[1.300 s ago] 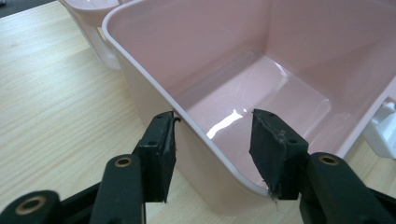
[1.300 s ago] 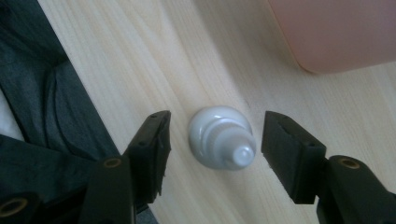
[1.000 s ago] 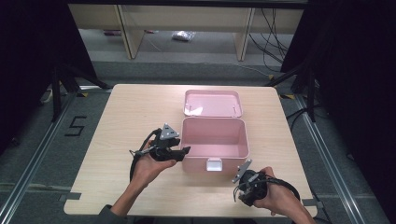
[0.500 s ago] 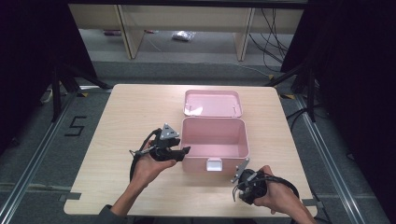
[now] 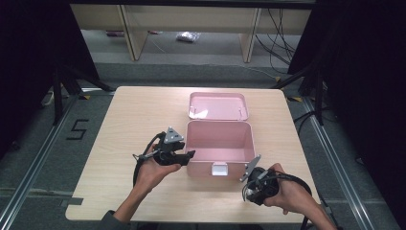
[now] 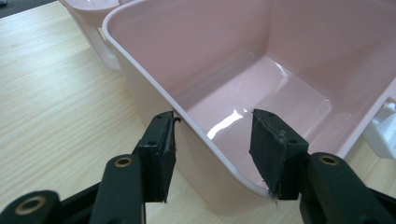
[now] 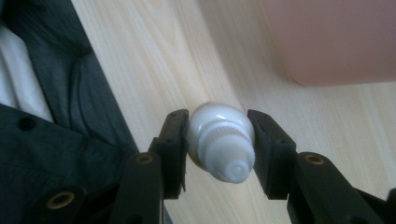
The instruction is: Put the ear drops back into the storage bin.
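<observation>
Right claw [image 7: 218,140] is pinching a small white plastic bottle with a ribbed screw cap [image 7: 219,145]; its jaws have just been closing and the pads now sit against both sides of the bottle. I see it just above the pale wooden bench [image 5: 129,115], off the near right corner of the open pink plastic box [image 5: 218,143]. The cap end points back at my camera.

Left claw [image 6: 212,154] is spread and straddles the box's near left wall, one pad outside and one inside. I can't tell if either pad actually presses the rim, so I read it as steadying at best. The box is empty, with its hinged pink lid [image 5: 218,106] laid flat on the far side.

My read: pickup done. Left: carry the bottle over the rim, drop it in, likely close the lid
</observation>
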Demonstrator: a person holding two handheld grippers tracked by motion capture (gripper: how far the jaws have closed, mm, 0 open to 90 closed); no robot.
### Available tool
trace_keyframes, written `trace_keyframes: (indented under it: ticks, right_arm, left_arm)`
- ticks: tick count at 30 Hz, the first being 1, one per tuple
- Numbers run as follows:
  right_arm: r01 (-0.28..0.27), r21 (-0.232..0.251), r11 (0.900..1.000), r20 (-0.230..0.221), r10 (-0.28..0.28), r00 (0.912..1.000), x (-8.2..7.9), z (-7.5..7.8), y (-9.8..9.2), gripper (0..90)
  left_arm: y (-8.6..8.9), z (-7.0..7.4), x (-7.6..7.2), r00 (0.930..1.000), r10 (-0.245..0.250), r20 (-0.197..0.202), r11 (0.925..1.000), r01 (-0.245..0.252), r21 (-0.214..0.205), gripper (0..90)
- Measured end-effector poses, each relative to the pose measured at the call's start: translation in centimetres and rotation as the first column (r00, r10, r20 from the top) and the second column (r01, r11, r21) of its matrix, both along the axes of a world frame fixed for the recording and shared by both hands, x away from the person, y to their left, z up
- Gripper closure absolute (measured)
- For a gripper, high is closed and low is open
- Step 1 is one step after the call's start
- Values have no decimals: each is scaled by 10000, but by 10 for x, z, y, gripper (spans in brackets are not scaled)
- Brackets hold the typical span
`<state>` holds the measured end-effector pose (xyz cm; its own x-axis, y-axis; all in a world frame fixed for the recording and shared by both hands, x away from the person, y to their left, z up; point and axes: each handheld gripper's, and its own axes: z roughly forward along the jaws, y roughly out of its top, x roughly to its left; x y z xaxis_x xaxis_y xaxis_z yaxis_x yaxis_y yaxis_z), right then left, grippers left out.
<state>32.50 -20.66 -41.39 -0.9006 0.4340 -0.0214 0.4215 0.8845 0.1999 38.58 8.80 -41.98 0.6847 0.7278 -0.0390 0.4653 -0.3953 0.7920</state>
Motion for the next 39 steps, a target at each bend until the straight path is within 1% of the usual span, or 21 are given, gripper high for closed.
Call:
trace_keyframes:
  ticks: [2,4,7,8,9,11,12,14,16,18,21,23,24,29,30,33,35,36,37,38,39]
  right_arm:
    - [-159,129,9998,62,158,9999,2,6,0,603]
    - [-108,75,9999,-80,109,9999,4,13,0,603]
    - [-81,324,9994,0,81,10000,5,22,1,603]
    - [-314,328,9990,137,310,9994,6,25,1,603]
    - [-168,129,9998,-40,168,9999,6,28,1,603]
    - [-14,234,9997,36,13,10000,5,33,1,603]
    - [-230,271,9994,126,227,9997,6,34,1,603]
    - [-73,314,9995,60,71,10000,5,38,0,603]
    - [-241,385,9990,104,237,9997,7,41,0,603]
    - [-69,352,9994,50,67,10000,6,43,-1,603]
    - [-196,367,9991,2,196,9998,7,44,-3,603]
    - [72,382,9992,-34,-70,10000,6,45,-4,603]
    - [-183,521,9985,16,183,9998,7,45,-5,603]
    - [-76,529,9986,-106,82,9999,8,50,-8,603]
    - [-206,597,9980,46,204,9998,8,50,-8,603]
    - [-185,569,9982,84,180,9998,9,54,-8,603]
    - [156,451,9989,-16,-155,9999,7,57,-7,603]
    - [-111,565,9983,89,106,9999,9,58,-7,603]
    - [-190,576,9982,86,186,9998,9,59,-6,603]
    - [42,535,9986,16,-43,10000,8,62,-5,603]
    - [-201,645,9977,73,197,9998,10,62,-5,603]
  left_arm:
    - [0,0,0,10000,16,-13,10000,-16,13,498]
    - [-1,0,0,10000,60,19,10000,-60,40,497]
    - [-1,0,0,10000,62,24,10000,-62,48,497]
    - [-1,0,0,10000,65,25,10000,-65,48,497]
    - [-1,0,0,10000,65,23,10000,-65,43,497]
    - [-1,0,0,10000,68,23,10000,-68,42,497]
    - [-1,0,0,10000,58,24,10000,-58,59,497]
    - [-1,0,0,10000,57,21,10000,-57,67,497]
    - [-1,0,0,10000,63,22,10000,-63,64,497]
    - [-1,0,0,10000,65,17,10000,-65,62,497]
    - [-1,0,0,10000,64,18,10000,-64,65,497]
    - [-1,0,-1,9999,115,34,9999,-115,18,497]
    - [-2,0,-1,9999,110,11,9999,-110,-41,497]
    - [-2,0,-1,9999,112,8,9999,-112,-38,495]
    - [-2,0,-1,9999,111,8,9999,-111,-31,495]
    - [-2,0,-1,9999,113,13,9999,-113,-35,495]
    - [-2,-1,-1,9999,106,23,9999,-106,-39,495]
    - [-2,-1,-1,9999,107,20,9999,-107,-39,495]
    - [-2,-1,-1,9999,108,24,9999,-108,-39,496]
    - [-2,-1,-1,9999,109,22,9999,-109,-35,496]
    - [-2,0,-1,9999,118,19,9999,-118,-22,495]
